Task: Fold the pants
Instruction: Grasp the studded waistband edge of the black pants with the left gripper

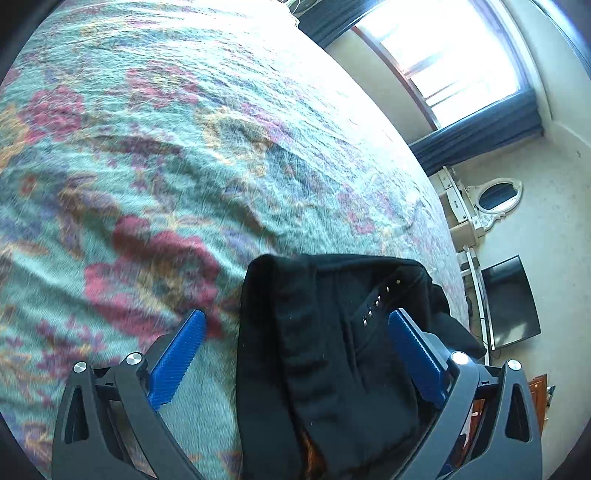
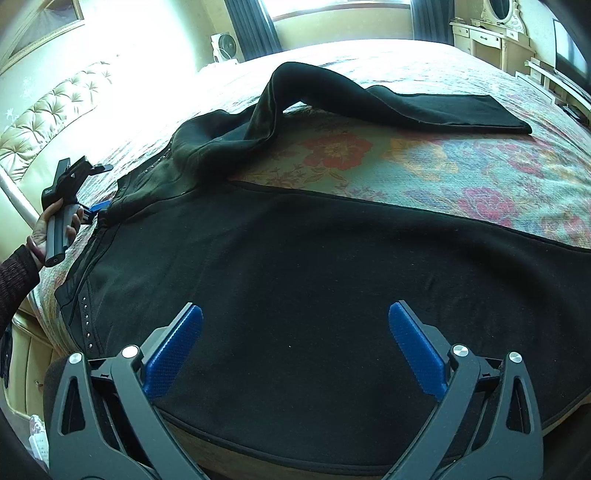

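Observation:
Black pants point(image 2: 314, 266) lie on a floral bedspread point(image 2: 461, 173). One leg lies flat under my right gripper point(image 2: 295, 332), which is open and hovers just above it. The other leg point(image 2: 424, 107) twists up and away across the bed. My left gripper point(image 1: 295, 332) is open, with the bunched waistband with metal studs point(image 1: 332, 332) between its blue fingers point(image 1: 177, 358). In the right wrist view the left gripper point(image 2: 98, 208) shows at the waistband, held by a hand.
The bedspread point(image 1: 166, 147) stretches ahead in the left wrist view. A tufted headboard point(image 2: 55, 114) is at left. A dresser with oval mirror point(image 2: 491, 22), a dark TV point(image 1: 509, 299) and a curtained window point(image 1: 461, 55) stand beyond the bed.

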`<action>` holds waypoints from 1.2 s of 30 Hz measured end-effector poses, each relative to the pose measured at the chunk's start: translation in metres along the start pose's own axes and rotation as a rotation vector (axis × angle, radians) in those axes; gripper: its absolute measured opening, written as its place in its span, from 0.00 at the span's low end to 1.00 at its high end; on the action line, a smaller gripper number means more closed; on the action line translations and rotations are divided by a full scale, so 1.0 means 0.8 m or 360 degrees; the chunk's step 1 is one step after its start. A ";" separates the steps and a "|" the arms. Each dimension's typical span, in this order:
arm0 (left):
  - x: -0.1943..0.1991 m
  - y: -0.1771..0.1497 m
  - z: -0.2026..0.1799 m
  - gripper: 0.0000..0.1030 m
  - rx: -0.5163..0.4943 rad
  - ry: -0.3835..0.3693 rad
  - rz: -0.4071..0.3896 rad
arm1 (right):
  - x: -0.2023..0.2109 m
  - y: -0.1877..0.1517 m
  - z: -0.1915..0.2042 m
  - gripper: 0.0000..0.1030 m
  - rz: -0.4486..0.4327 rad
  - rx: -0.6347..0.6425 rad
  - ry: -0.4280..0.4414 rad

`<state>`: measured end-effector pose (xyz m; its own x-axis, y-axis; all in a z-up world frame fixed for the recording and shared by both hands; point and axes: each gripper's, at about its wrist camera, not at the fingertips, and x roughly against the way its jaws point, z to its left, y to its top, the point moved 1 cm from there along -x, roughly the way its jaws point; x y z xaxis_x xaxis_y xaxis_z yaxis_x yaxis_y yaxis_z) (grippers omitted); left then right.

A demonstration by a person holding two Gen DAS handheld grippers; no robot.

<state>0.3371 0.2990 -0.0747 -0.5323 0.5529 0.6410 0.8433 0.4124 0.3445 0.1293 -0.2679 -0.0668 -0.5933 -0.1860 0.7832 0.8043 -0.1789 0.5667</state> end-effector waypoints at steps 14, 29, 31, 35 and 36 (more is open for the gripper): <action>-0.049 0.005 0.014 0.15 -0.0033 -0.0001 0.0035 | -0.043 0.044 0.022 0.98 0.0212 0.0082 0.0305; -0.062 0.008 -0.008 0.12 -0.0201 0.0220 0.0053 | -0.220 0.410 0.039 0.98 0.0215 0.0898 0.0119; -0.057 0.007 -0.001 0.13 -0.0161 0.0192 0.0048 | -0.255 0.424 0.031 0.98 0.0269 0.0903 0.0066; -0.059 0.007 -0.003 0.13 -0.0186 0.0197 0.0057 | -0.310 0.428 0.028 0.98 0.0447 0.0900 0.0100; -0.060 0.007 -0.004 0.13 -0.0186 0.0205 0.0063 | -0.322 0.424 0.029 0.98 0.0520 0.0899 0.0137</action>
<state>0.3681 0.2726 -0.1016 -0.4912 0.4667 0.7355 0.8702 0.3011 0.3901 0.5559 -0.2582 -0.0699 -0.2973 -0.2254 0.9278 0.8241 0.4301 0.3685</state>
